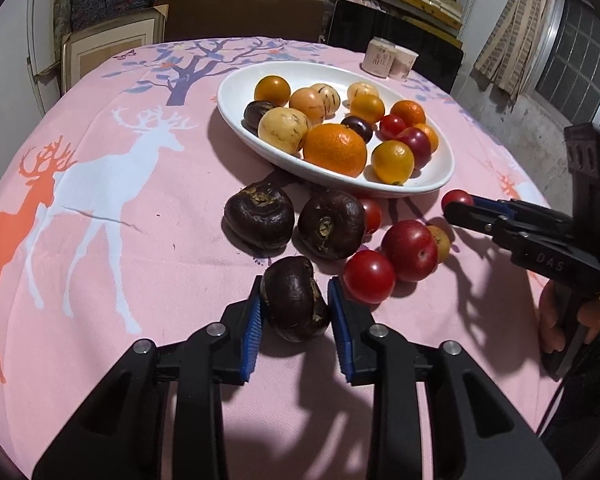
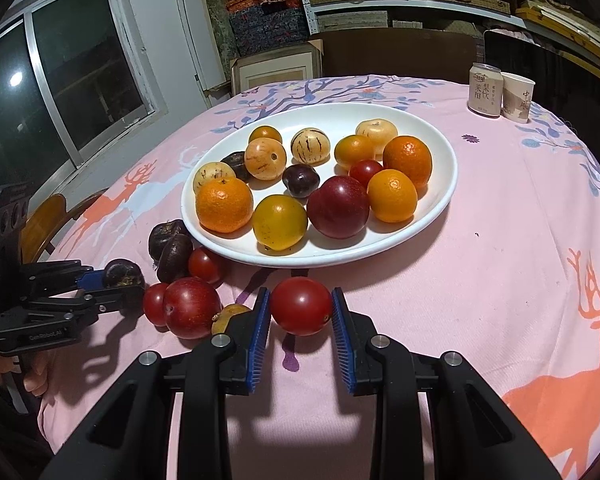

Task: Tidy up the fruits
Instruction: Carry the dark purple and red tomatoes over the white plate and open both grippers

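While the left gripper [image 1: 296,304] clamps a dark chestnut [image 1: 295,305] at lower centre, loose fruit crowding its path to the plate [image 1: 236,80], only the right view shows the right gripper [image 2: 301,307] clasping a tomato [image 2: 301,306], with a can [image 2: 485,89] upper right.

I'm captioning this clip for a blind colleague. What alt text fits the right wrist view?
The right gripper clamps a red tomato on a pink deer-print tablecloth, just before a white oval dish of oranges and other fruit. At left, the left gripper holds a dark water chestnut beside loose fruit.
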Action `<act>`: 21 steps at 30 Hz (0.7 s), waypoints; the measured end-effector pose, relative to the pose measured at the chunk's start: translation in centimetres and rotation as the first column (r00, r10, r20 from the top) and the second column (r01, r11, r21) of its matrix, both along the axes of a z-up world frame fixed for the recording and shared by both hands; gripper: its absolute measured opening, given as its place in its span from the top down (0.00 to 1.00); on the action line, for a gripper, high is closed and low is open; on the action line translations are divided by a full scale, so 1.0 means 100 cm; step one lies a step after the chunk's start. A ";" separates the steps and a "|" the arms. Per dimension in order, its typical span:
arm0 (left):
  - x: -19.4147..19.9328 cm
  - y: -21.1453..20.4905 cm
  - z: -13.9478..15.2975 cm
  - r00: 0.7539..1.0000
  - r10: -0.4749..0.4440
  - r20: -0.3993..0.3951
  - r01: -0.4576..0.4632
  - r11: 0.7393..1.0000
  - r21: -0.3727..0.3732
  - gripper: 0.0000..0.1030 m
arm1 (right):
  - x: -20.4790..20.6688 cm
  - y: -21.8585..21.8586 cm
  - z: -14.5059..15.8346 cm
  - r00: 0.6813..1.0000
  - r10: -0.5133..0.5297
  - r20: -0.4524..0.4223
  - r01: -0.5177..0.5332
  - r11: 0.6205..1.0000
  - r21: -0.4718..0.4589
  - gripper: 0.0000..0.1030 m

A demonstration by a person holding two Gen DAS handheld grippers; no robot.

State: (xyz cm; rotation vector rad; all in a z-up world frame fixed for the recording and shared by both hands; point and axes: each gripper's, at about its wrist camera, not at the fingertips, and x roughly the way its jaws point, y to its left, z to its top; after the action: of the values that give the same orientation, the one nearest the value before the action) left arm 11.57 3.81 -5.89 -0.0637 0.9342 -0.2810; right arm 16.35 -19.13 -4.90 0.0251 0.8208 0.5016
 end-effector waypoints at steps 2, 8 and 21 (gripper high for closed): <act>-0.004 0.000 0.001 1.000 -0.001 0.000 0.001 1.000 -0.009 0.71 | -0.001 0.000 0.000 1.000 0.001 0.003 -0.001 1.000 0.001 0.70; -0.014 -0.003 0.011 0.999 -0.004 0.046 0.005 1.000 -0.023 0.71 | -0.003 0.000 0.002 1.000 0.003 0.012 -0.003 1.000 0.012 0.70; -0.005 -0.015 0.050 0.989 -0.026 0.146 0.033 0.998 -0.046 0.71 | -0.007 -0.015 0.031 0.997 -0.010 0.078 -0.001 0.990 0.138 0.70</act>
State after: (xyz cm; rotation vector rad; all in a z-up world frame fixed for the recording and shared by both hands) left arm 11.02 2.30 -0.89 -0.0723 0.7840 -0.3316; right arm 15.66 -20.65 -1.76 0.1336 0.7079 0.5514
